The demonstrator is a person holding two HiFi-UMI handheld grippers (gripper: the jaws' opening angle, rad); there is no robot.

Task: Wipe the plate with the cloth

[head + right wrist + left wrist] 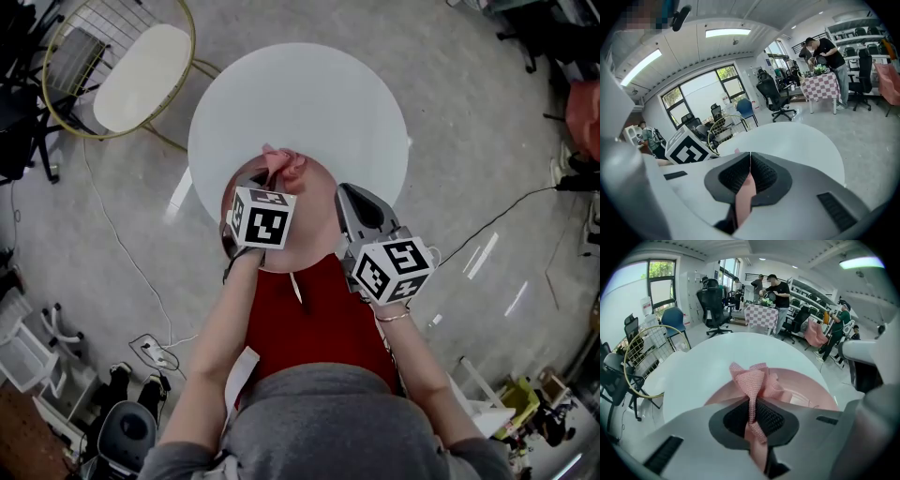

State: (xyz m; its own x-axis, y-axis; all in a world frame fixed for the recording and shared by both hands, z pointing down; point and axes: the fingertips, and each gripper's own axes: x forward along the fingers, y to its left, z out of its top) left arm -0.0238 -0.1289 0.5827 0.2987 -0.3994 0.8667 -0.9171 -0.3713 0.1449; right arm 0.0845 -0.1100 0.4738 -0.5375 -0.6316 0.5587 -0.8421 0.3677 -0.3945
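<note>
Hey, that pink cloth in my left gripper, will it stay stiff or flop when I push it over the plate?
Probably floppy: the cloth bunches and folds beyond the shut left gripper. Its coarse weave looks light, so it should drag rather than skid on the plate. Pushed, it may crumple.

Bare white table beyond the plate; wire chair well left

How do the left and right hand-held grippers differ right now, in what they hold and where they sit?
The left hand-held gripper is shut on the bunched pink cloth; the right hand-held gripper is shut on a smooth pink edge, apparently the rim of the plate. The left reaches farther over the white table than the right. Both have jaws closed on something pink.
</note>
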